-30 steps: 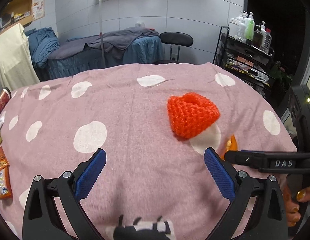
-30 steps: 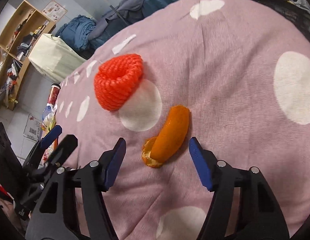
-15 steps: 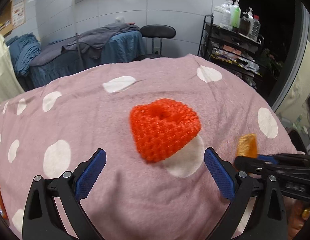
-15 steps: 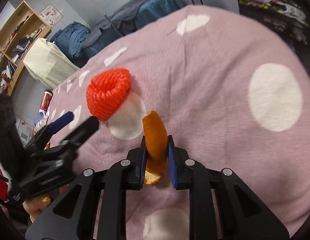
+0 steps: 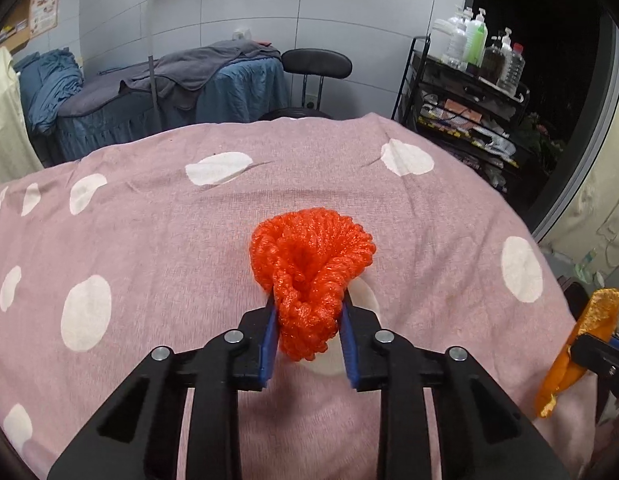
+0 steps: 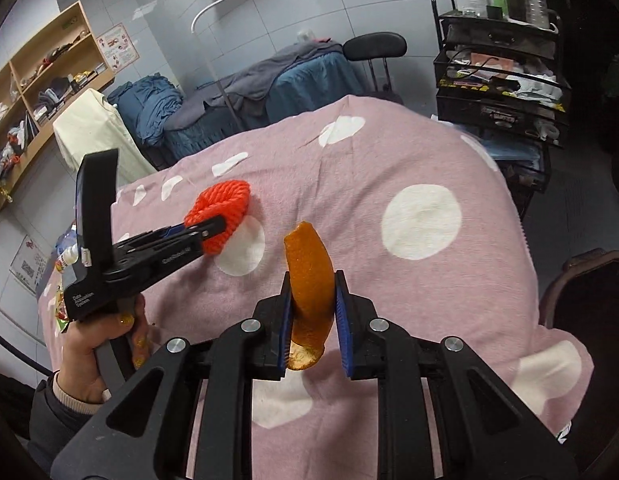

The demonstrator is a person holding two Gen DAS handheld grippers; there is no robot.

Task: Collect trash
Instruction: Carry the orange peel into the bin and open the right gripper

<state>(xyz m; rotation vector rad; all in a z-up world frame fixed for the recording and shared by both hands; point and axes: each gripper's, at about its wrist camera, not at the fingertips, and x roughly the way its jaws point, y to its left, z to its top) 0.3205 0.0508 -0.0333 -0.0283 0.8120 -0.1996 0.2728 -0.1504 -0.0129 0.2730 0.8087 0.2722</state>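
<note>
A red foam fruit net [image 5: 309, 248] lies on the pink polka-dot blanket [image 5: 149, 240]. My left gripper [image 5: 309, 304] is closing on its near end, and both blue pads squash the net between them. The right wrist view shows the same net [image 6: 225, 208] in the left gripper [image 6: 205, 226], which a person's hand [image 6: 93, 344] holds. My right gripper [image 6: 312, 280] is shut on a curved piece of orange peel [image 6: 303, 248], lifted clear of the blanket [image 6: 389, 160]. That peel [image 5: 593, 320] also hangs at the right edge of the left wrist view.
A black rack [image 5: 469, 92] with bottles stands beyond the blanket's far right corner, next to a black stool [image 5: 316, 64] and a blue-draped bed [image 5: 189, 92]. Snack wrappers [image 6: 59, 308] lie at the blanket's left edge. A dark wooden chair back [image 6: 589, 280] stands at the right.
My left gripper moved up to the red net and its jaws came in onto it. My right gripper closed on the orange peel and lifted it off the blanket.
</note>
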